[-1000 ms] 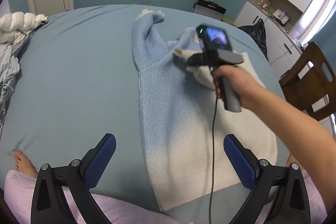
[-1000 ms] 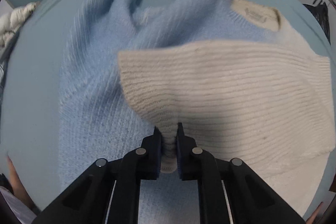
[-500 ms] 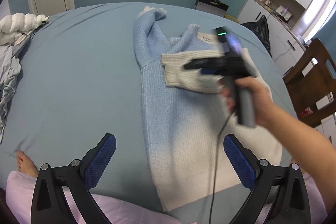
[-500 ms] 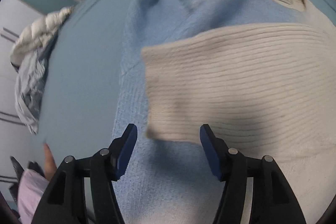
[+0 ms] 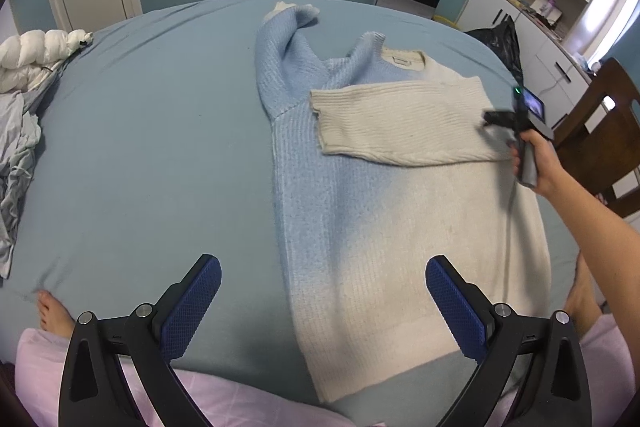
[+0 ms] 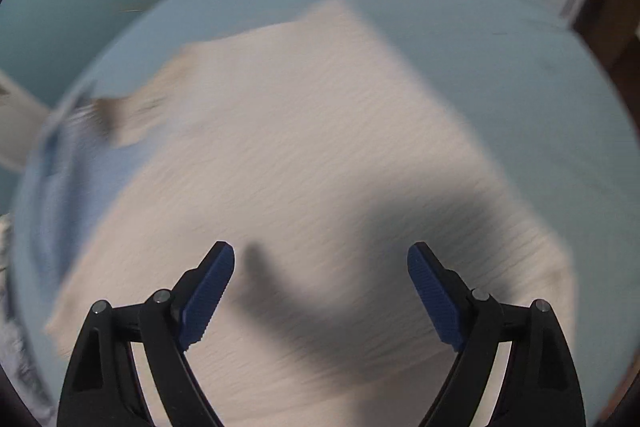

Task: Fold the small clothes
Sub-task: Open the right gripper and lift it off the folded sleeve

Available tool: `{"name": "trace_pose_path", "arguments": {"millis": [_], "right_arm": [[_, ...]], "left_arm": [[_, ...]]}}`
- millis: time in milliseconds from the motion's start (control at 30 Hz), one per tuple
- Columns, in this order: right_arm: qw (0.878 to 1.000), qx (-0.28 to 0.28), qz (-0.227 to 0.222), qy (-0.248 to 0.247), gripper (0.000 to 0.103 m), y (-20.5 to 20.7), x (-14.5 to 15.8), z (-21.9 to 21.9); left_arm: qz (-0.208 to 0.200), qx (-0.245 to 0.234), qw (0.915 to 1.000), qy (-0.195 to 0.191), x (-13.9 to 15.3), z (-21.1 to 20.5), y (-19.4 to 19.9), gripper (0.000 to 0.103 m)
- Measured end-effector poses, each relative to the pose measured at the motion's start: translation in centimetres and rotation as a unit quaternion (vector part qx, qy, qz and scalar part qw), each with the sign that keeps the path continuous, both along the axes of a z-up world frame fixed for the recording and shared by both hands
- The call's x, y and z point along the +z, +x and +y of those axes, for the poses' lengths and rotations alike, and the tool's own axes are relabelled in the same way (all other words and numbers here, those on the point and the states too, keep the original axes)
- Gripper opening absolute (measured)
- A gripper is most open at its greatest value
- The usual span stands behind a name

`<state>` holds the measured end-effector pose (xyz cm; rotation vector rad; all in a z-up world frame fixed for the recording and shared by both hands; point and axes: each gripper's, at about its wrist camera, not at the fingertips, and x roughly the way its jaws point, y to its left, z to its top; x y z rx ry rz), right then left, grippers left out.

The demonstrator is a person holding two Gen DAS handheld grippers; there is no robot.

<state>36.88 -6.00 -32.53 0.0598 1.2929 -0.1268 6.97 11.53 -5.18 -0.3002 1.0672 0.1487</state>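
The sweater lies flat on the bed, hem at the near edge, collar at the far end, so its long axis runs near to far. Its right sleeve is folded across the chest, cuff pointing left. The left sleeve is not folded: it stretches away to the far side, cuff at the top, along the sweater's left edge.

The right hand-held gripper hovers over the white right half of the sweater, jaws wide apart, nothing between them; that view is blurred, so finer detail is lost. The left hand-held gripper sits low at the near edge of the bed, jaws also spread and empty, straddling the hem area.

What matters now is that blue sleeve. It lies far and slightly left of the left hand-held gripper, well apart from it, and on the opposite side of the sweater from the right one. My read: the left arm is the better placed of the two, reaching forward along the sleeve's length to pick up the cuff and bring it across the chest.
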Motion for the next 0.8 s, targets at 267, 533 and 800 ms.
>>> {"name": "trace_pose_path", "arguments": {"millis": [267,533,800], "right_arm": [[0.996,0.075,-0.006,0.042,0.082,-2.5,1.5,-3.2],[0.982,0.179,-0.023,0.063,0.084,-15.4,15.0,-0.5],[0.978,0.168,-0.076,0.093,0.084,-28.5,24.6,-6.7]], "left_arm": [[0.0,0.012,0.9999,-0.011,-0.5,0.8,0.4,0.103],[-0.029,0.023,0.9993,-0.001,0.7,1.6,-0.8,0.103],[-0.045,0.039,0.9981,0.011,1.6,2.1,-1.6,0.103]]}}
